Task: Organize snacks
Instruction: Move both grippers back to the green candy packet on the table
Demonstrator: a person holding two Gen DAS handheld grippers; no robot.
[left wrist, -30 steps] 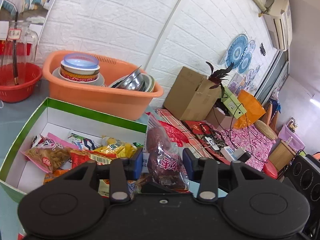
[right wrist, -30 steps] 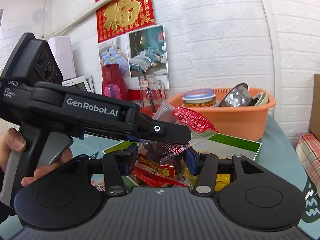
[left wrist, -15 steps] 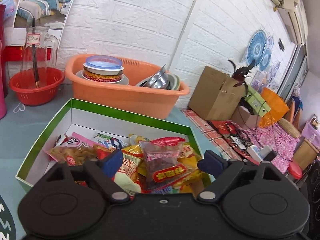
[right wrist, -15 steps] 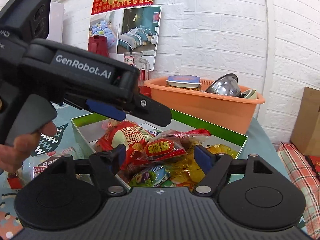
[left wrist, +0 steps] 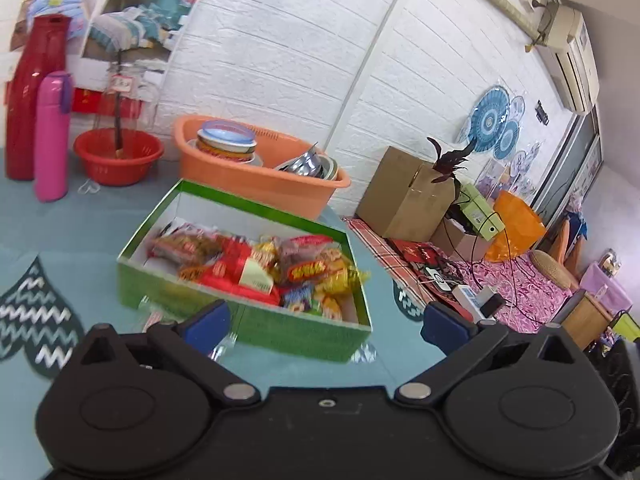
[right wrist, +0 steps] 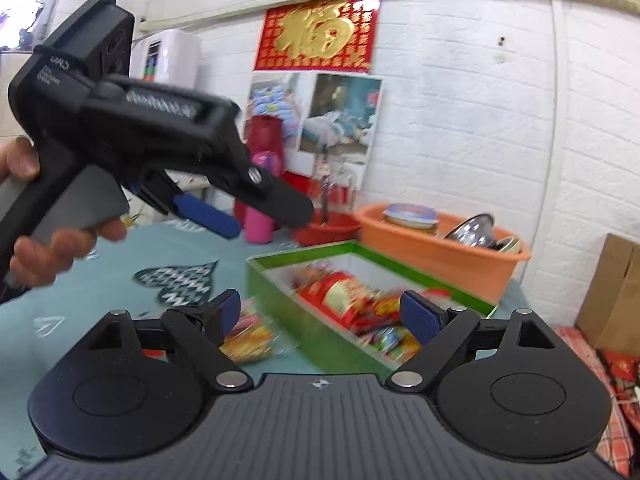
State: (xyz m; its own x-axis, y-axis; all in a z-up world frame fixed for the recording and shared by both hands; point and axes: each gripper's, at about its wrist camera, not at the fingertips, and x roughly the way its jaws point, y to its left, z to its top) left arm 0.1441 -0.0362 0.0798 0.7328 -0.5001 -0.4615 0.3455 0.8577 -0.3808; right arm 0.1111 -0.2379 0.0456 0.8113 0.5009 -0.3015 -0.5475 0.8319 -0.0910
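Now both tongs, left (left wrist: 326, 318) and right (right wrist: 320, 314), spread wide, empty; green snack box (left wrist: 256, 320) just ahead, untouched

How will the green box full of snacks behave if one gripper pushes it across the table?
The green box would probably slide rather than tip: it is low and wide. Its thin walls look like cardboard, so they may flex. The heaped snack packets could spill over.

wall hanging (right wrist: 320, 24): gold "福" on red | snack packets: print unreadable (blurred)
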